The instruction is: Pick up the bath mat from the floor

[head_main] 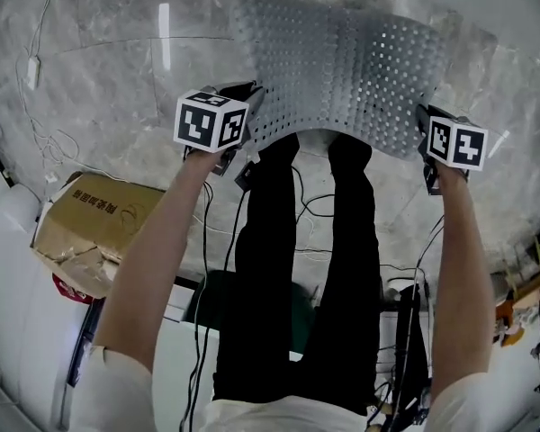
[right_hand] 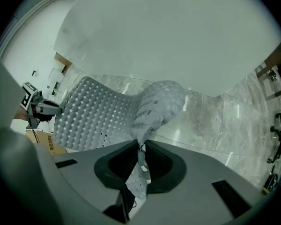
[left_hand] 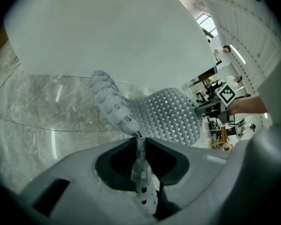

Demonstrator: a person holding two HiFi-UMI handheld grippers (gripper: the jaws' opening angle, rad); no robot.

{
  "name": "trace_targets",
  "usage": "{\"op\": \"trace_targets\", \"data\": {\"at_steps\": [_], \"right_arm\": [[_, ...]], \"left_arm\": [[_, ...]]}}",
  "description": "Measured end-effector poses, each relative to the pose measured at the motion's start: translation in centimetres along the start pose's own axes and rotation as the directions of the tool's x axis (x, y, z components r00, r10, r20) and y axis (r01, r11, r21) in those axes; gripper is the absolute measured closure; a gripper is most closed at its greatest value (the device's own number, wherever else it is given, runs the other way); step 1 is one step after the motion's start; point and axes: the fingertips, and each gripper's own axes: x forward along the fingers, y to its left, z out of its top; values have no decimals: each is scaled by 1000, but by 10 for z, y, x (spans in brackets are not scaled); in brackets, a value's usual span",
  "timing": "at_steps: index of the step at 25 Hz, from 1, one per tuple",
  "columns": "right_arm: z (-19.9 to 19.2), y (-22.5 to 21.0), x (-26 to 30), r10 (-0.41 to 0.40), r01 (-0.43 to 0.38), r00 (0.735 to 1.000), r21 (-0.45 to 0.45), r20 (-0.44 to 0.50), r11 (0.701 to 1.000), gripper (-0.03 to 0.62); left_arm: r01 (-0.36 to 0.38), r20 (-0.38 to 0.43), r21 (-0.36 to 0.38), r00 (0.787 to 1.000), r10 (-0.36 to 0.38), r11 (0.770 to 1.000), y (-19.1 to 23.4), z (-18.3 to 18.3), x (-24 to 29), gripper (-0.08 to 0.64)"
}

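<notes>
The grey perforated bath mat [head_main: 346, 66] hangs lifted above the marble floor [head_main: 99, 70], stretched between both grippers. My left gripper [head_main: 248, 108] is shut on the mat's near left corner. My right gripper [head_main: 423, 120] is shut on the near right corner. In the left gripper view the mat [left_hand: 168, 114] runs out from the left gripper [left_hand: 139, 142], whose jaws pinch a folded edge. In the right gripper view the mat [right_hand: 98, 114] curls up from the right gripper [right_hand: 143, 149], clamped the same way.
A worn cardboard box [head_main: 94, 223] sits on the floor at the left. Cables [head_main: 310, 210] trail around the person's legs [head_main: 297, 268]. A white wall [left_hand: 107, 32] rises beyond the floor. Racks and equipment [head_main: 531, 286] stand at the right.
</notes>
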Motion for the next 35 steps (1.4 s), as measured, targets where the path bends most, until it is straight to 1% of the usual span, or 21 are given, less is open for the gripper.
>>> {"op": "trace_targets", "data": {"at_steps": [4, 8, 11, 15, 21, 24, 26, 29, 32, 35], "right_arm": [[-8, 19, -18, 19, -20, 999, 45, 26, 999, 543], [-13, 33, -39, 43, -47, 998, 86, 51, 995, 543], [-19, 39, -57, 48, -55, 997, 116, 64, 992, 543], [-32, 44, -90, 47, -60, 995, 137, 93, 989, 545], [-48, 53, -141, 51, -70, 986, 117, 160, 991, 545], [-54, 50, -166, 24, -51, 980, 133, 196, 990, 545], [-56, 52, -183, 7, -37, 976, 133, 219, 990, 545], [-54, 57, -213, -11, -18, 967, 109, 256, 994, 545], [-51, 66, -245, -24, -3, 956, 94, 292, 996, 545], [-45, 75, -276, -42, 10, 942, 99, 333, 995, 545]], "left_arm": [[-7, 18, 16, 1000, 6, 1000, -4, 17, -26, 494], [-10, 11, 37, 1000, 10, 999, -14, 25, -46, 495], [-15, 8, 41, 1000, 15, 999, -23, 26, -63, 495], [-50, 16, 40, 999, 49, 998, -34, 22, -93, 495], [-60, 74, -42, 995, 63, 997, -46, 5, -135, 495], [-64, 92, -53, 993, 69, 997, -51, -1, -154, 495], [-60, 98, -40, 993, 63, 997, -57, -2, -168, 495], [-48, 111, -4, 993, 48, 999, -68, 4, -191, 495], [-43, 144, 22, 989, 40, 999, -78, 14, -220, 495], [-51, 182, 44, 982, 42, 998, -81, 24, -251, 495]]}}
